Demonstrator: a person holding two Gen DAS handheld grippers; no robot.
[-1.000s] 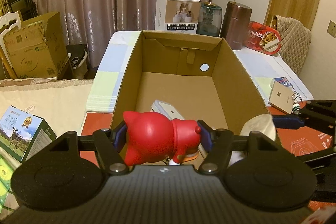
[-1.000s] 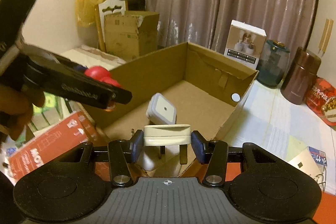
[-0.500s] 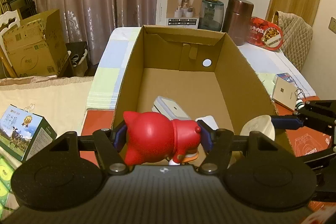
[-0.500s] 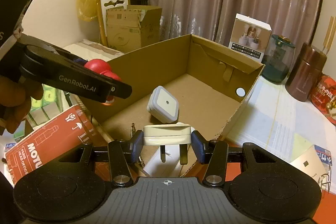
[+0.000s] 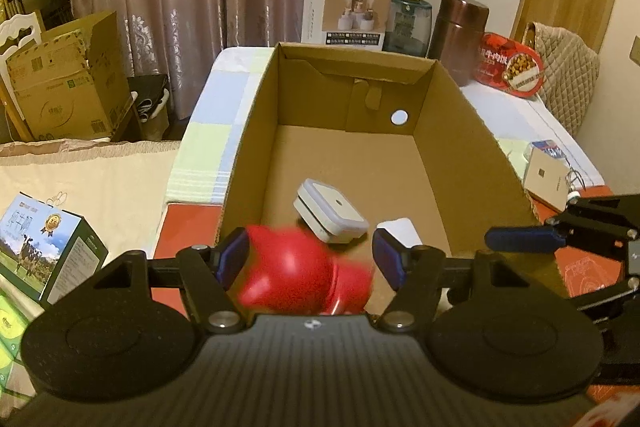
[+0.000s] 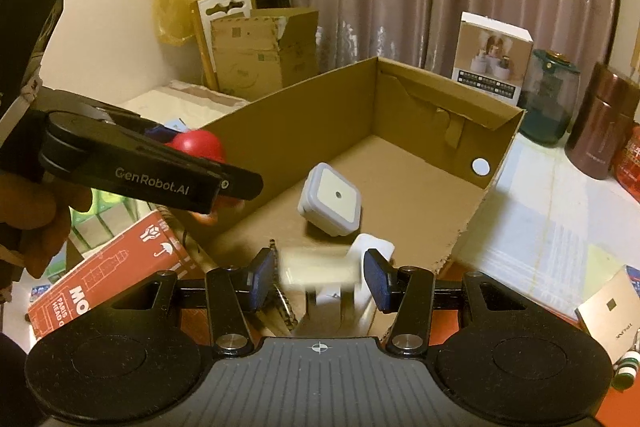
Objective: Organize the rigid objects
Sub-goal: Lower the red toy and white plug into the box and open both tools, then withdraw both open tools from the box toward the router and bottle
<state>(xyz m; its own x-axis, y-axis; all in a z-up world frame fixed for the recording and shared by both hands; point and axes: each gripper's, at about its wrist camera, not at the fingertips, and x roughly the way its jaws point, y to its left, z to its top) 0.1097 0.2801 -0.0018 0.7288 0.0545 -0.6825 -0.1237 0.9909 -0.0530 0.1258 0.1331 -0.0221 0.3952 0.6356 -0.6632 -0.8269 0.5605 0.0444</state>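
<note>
My left gripper (image 5: pixel 310 261) is open above the near end of the open cardboard box (image 5: pixel 256 131). A red toy figure (image 5: pixel 304 273) shows blurred between its spread fingers, no longer clamped. My right gripper (image 6: pixel 319 277) is open too, with a cream wall plug (image 6: pixel 318 267) blurred between its fingers, over the box's near edge (image 6: pixel 460 243). Inside the box lie a square white-grey night light (image 5: pixel 330 213), also in the right wrist view (image 6: pixel 332 203), and a white object (image 5: pixel 398 229). The left gripper and red toy (image 6: pixel 200 145) show at left in the right wrist view.
A red carton (image 6: pixel 108 275) lies beside the box's near left corner. A white product box (image 5: pixel 346 13), a green jar (image 5: pixel 410 21), a brown flask (image 5: pixel 460 37) and a red snack tin (image 5: pixel 510 65) stand behind the box. A small white box (image 5: pixel 546 179) lies to its right.
Both grippers opened. The red toy and the cream plug, held firmly before, now look blurred and loose between the spread fingers, dropping toward the box.
</note>
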